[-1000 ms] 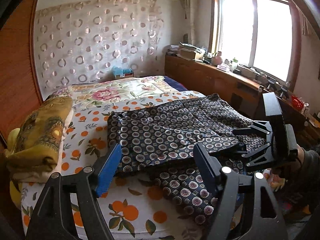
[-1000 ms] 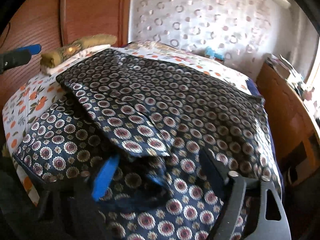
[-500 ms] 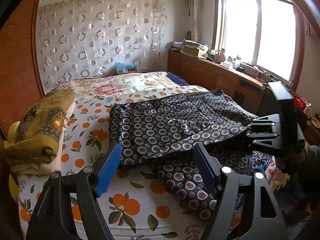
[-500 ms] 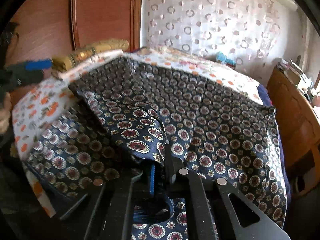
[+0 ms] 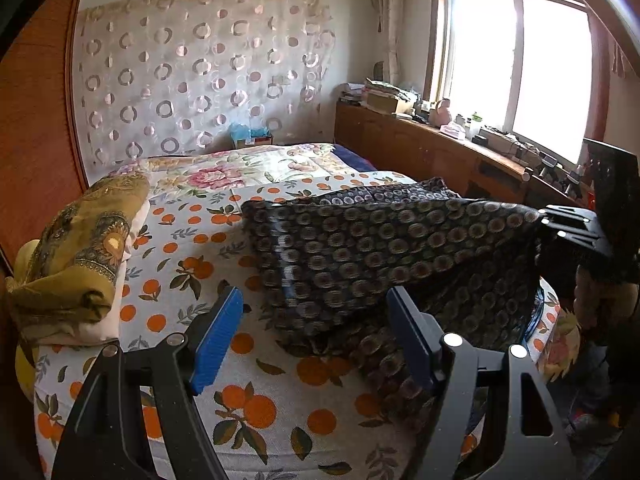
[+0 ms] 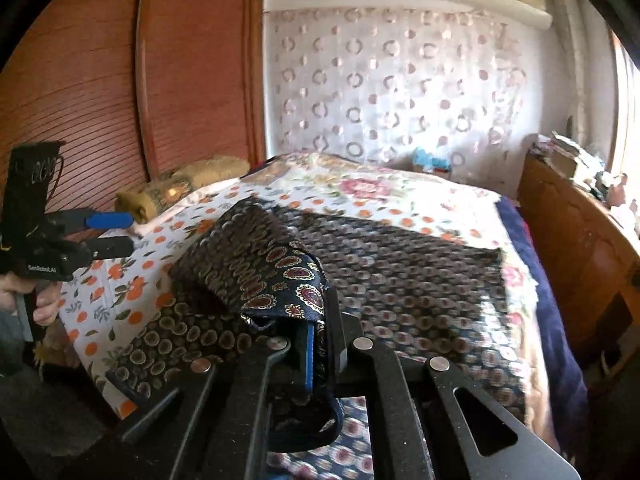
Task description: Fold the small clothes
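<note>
A dark navy garment with a round medallion print (image 5: 380, 248) lies on the bed, its near part lifted off the sheet. My right gripper (image 6: 320, 344) is shut on a corner of the garment (image 6: 280, 276) and holds it raised above the bed; the gripper also shows at the right of the left wrist view (image 5: 568, 228). My left gripper (image 5: 316, 336) is open and empty, above the bed's near edge to the left of the garment. It shows at the left of the right wrist view (image 6: 116, 232), apart from the cloth.
The bed has an orange-print sheet (image 5: 192, 240) and a floral quilt (image 5: 248, 168) at the back. A folded yellow-brown blanket (image 5: 76, 248) lies at the left edge. A wooden cabinet (image 5: 432, 148) with clutter runs along the right under the window. A wooden wardrobe (image 6: 120, 100) stands at left.
My right gripper closed on the garment's corner and lifted it up and back, raising the near part of the cloth. My left gripper stayed open and rose slightly.
</note>
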